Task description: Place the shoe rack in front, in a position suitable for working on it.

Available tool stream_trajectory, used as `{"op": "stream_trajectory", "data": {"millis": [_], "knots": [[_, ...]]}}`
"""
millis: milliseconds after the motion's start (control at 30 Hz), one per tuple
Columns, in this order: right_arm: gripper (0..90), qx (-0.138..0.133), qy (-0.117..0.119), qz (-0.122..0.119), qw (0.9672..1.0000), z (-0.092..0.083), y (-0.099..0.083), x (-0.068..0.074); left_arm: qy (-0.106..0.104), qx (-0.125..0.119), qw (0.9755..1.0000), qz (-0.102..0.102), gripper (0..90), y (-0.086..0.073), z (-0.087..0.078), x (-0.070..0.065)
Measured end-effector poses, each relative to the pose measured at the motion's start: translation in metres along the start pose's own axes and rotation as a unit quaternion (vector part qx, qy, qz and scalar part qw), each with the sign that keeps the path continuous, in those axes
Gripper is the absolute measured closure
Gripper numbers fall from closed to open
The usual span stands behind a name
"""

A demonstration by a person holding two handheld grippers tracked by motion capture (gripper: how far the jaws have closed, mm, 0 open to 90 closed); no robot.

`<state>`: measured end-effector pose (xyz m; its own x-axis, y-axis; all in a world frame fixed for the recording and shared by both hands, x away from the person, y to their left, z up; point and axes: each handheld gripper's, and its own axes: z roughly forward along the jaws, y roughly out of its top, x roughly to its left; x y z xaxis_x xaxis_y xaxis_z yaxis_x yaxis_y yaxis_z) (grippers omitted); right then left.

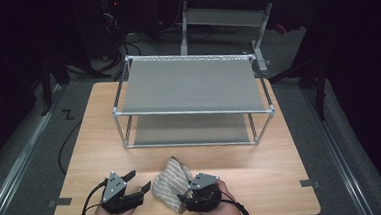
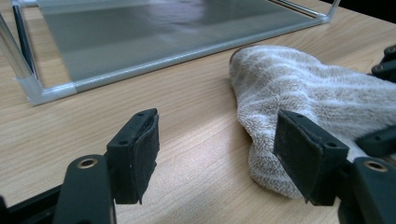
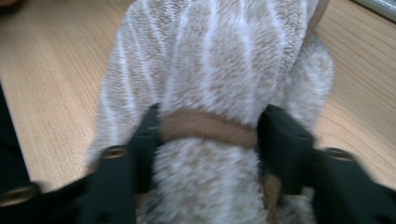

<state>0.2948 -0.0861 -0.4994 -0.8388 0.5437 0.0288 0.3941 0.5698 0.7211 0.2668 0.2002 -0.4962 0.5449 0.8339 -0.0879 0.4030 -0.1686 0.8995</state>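
Beige terry cloth with pale stripes, a folded towel [image 1: 171, 184] lies bunched on the near part of a wooden table [image 1: 263, 178], in front of a metal shelf rack [image 1: 189, 80] and well apart from it. In the right gripper view the towel [image 3: 219, 70] fills the space between the black jaws, which stand on either side of a brown hem band and appear to pinch the thick fold there; the picture is blurred, so how firm the hold is cannot be judged. The right gripper [image 1: 190, 193] sits at the towel's right edge, a hand [image 1: 224, 209] behind it. The left gripper [image 1: 138, 183] waits just to the left of the towel with its jaws wide apart and nothing between them; in its own view the left gripper [image 2: 217, 156] shows one pad close against the towel [image 2: 308, 98] and the other over bare wood.

The step in hand looks like taking hold of the towel to lift it, perhaps toward the rack. To do it well, the right jaws should close fully on the hem band rather than on loose pile, which could slip. The left gripper would do best to slide its pads around the towel's near corner before closing, so both ends rise together and the fold does not spill open.
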Motion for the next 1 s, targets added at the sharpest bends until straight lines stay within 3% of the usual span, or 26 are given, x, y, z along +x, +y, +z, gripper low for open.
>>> {"op": "stream_trajectory", "data": {"millis": [67, 133, 233, 267, 333, 367, 500, 600, 667, 733, 767, 867, 1000], "knots": [[63.0, -0.005, 0.005, 0.002, 1.0, -0.002, 0.0, -0.002, 0.001, -0.005, 1.0, -0.004, 31.7, 0.001, 0.0, 0.002], [64.8, -0.011, 0.005, 0.004, 0.9999, -0.004, -0.001, -0.002, 0.002, -0.007, 1.0, -0.006, 31.7, 0.002, 0.0, 0.002], [66.6, -0.029, -0.015, 0.009, 0.9994, -0.015, -0.004, -0.005, 0.001, -0.011, 0.9999, -0.001, 31.2, 0.006, 0.002, 0.002], [66.6, -0.052, -0.025, 0.027, 0.998, -0.028, -0.005, -0.012, 0.0, -0.011, 0.9999, 0.001, 31.2, 0.006, 0.003, 0.0], [66.5, -0.06, -0.031, 0.031, 0.9973, -0.032, -0.006, -0.016, -0.004, -0.01, 0.9999, 0.003, 31.2, 0.006, 0.005, -0.002], [66.4, -0.073, -0.045, 0.05, 0.9951, -0.044, -0.009, -0.026, -0.005, -0.009, 0.9999, 0.004, 31.2, 0.006, 0.005, -0.003], [66.3, -0.084, -0.06, 0.079, 0.9916, -0.058, -0.018, -0.042, -0.012, -0.006, 0.9998, 0.011, 31.2, 0.007, 0.009, -0.005], [66.0, -0.091, -0.088, 0.107, 0.9861, -0.075, -0.03, -0.057, -0.02, -0.007, 0.9997, 0.01, 31.5, 0.009, 0.011, -0.005], [66.0, -0.091, -0.095, 0.11, 0.9852, -0.078, -0.032, -0.059, -0.022, -0.009, 0.9997, 0.01, 31.6, 0.01, 0.012, -0.007], [65.8, -0.092, -0.124, 0.129, 0.9796, -0.092, -0.043, -0.067, -0.029, -0.016, 0.9993, 0.018, 32.1, 0.014, 0.016, -0.009], [65.8, -0.092, -0.124, 0.129, 0.9796, -0.092, -0.043, -0.067, -0.029, -0.016, 0.9993, 0.018, 32.1, 0.014, 0.016, -0.009], [65.6, -0.086, -0.157, 0.137, 0.9742, -0.103, -0.054, -0.075, -0.041, -0.014, 0.9988, 0.023, 32.1, 0.018, 0.025, -0.013], [64.2, -0.08, -0.192, 0.169, 0.9634, -0.116, -0.072, -0.089, -0.051, -0.012, 0.998, 0.035, 32.3, 0.021, 0.034, -0.02]]}}
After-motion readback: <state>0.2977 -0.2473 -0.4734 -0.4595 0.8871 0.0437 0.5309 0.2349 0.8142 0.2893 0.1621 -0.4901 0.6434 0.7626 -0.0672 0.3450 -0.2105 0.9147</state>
